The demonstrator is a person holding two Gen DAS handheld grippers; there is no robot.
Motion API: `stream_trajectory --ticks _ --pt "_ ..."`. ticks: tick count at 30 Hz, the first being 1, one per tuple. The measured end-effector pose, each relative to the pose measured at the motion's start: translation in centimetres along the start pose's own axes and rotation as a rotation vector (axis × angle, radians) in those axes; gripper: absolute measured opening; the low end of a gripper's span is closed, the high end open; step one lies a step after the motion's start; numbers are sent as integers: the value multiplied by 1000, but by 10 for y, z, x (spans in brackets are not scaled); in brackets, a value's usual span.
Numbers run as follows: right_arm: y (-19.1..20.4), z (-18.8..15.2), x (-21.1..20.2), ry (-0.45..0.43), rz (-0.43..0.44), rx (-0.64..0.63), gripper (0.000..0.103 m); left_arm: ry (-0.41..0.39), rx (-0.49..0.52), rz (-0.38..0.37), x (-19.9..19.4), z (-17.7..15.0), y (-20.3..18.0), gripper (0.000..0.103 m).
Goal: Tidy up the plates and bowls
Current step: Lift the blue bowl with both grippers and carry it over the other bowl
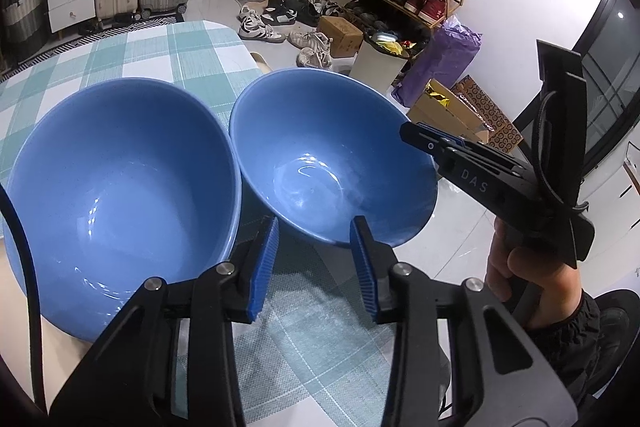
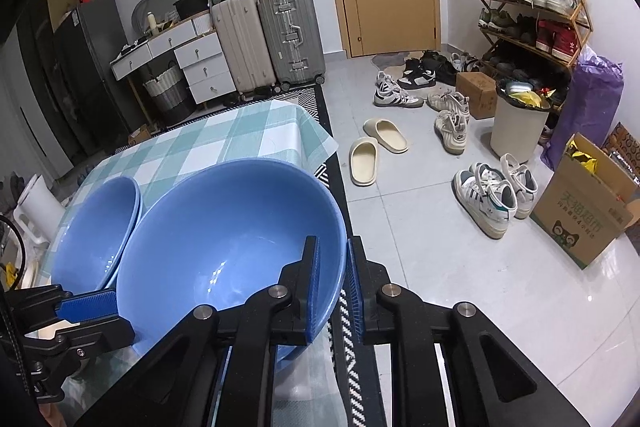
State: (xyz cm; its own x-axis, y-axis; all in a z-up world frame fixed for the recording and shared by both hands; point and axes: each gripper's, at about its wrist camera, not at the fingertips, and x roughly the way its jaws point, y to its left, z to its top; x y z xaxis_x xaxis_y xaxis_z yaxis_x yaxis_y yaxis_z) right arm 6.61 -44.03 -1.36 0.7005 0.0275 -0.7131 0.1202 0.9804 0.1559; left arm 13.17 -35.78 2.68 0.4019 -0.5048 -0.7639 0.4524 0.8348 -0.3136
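Note:
Two blue bowls are over the checked table (image 1: 132, 55). The left bowl (image 1: 120, 195) rests on the table; it also shows in the right wrist view (image 2: 100, 227). The right bowl (image 1: 332, 159) is tilted and lifted, held by its rim. My right gripper (image 2: 332, 291) is shut on the rim of this bowl (image 2: 224, 251), one pad inside, one outside. It shows from the side in the left wrist view (image 1: 424, 139). My left gripper (image 1: 314, 267) is open and empty, just in front of the lifted bowl's near side.
The table's edge (image 2: 316, 135) drops off to a tiled floor with slippers (image 2: 376, 143), sneakers (image 2: 492, 195), cardboard boxes (image 2: 584, 207), a white bin (image 2: 520, 123) and a shoe rack (image 2: 528, 3). Suitcases (image 2: 264, 39) and drawers (image 2: 200, 67) stand beyond the table.

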Motion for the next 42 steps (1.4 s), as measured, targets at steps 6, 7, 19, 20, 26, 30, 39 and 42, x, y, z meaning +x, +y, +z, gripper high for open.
stream_trajectory --ticks 6,7,19,20,26,30,39,42 --pt "3 -2 -12 -11 -12 -13 14 -5 9 -4 -2 -1 1 34" --pt "5 -2 -14 -14 -15 -15 14 -7 10 -7 -3 -1 1 34" --pt "12 -4 -44 -51 -48 -27 14 -45 46 -21 -19 -2 -8 34" --pt "13 -4 -47 -55 -49 -29 14 -50 49 -21 -22 -2 -9 34" --pt "18 -4 -68 -90 -57 -37 14 -76 64 -22 -38 -4 -16 34" --pt "21 -4 -82 -110 -62 -43 14 -93 71 -27 -50 -5 -20 34" --pt "37 -2 -124 -173 -82 -73 14 -143 97 -32 -86 -10 -30 34" --pt "43 -1 -135 -193 -85 -82 14 -162 103 -29 -101 -12 -33 34"
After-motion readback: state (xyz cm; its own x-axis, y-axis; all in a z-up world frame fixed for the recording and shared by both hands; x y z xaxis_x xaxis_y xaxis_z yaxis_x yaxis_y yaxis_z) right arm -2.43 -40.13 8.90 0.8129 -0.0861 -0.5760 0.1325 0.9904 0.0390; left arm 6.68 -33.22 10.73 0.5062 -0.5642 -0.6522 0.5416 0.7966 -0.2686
